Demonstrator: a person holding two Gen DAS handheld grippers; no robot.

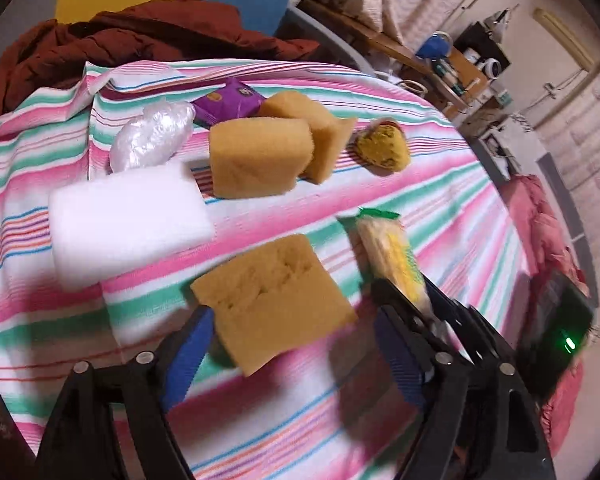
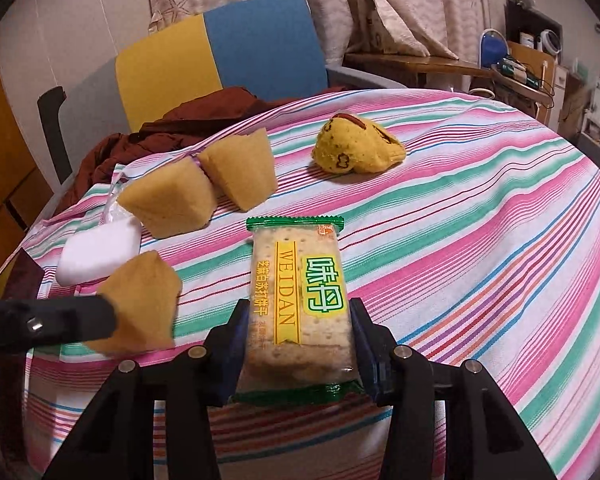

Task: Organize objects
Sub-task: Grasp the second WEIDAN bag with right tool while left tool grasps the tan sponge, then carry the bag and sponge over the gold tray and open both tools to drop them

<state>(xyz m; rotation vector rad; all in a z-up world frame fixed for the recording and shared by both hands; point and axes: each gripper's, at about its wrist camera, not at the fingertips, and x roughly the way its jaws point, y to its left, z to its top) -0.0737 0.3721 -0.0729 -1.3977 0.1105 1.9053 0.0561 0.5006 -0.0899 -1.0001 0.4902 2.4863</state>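
Observation:
In the left wrist view my left gripper stands wide open over the striped cloth. A tan sponge lies between its blue pads, with a gap on the right side. My right gripper is shut on a green-and-yellow cracker packet, its pads pressing the packet's long sides. The same packet shows in the left wrist view just right of the sponge. In the right wrist view the tan sponge sits at the left, with a black finger of the left gripper in front of it.
Farther back lie two more tan sponges, a white foam block, a clear plastic bag, a purple packet and a yellow pouch. A rust jacket and a blue-yellow chair are behind the table.

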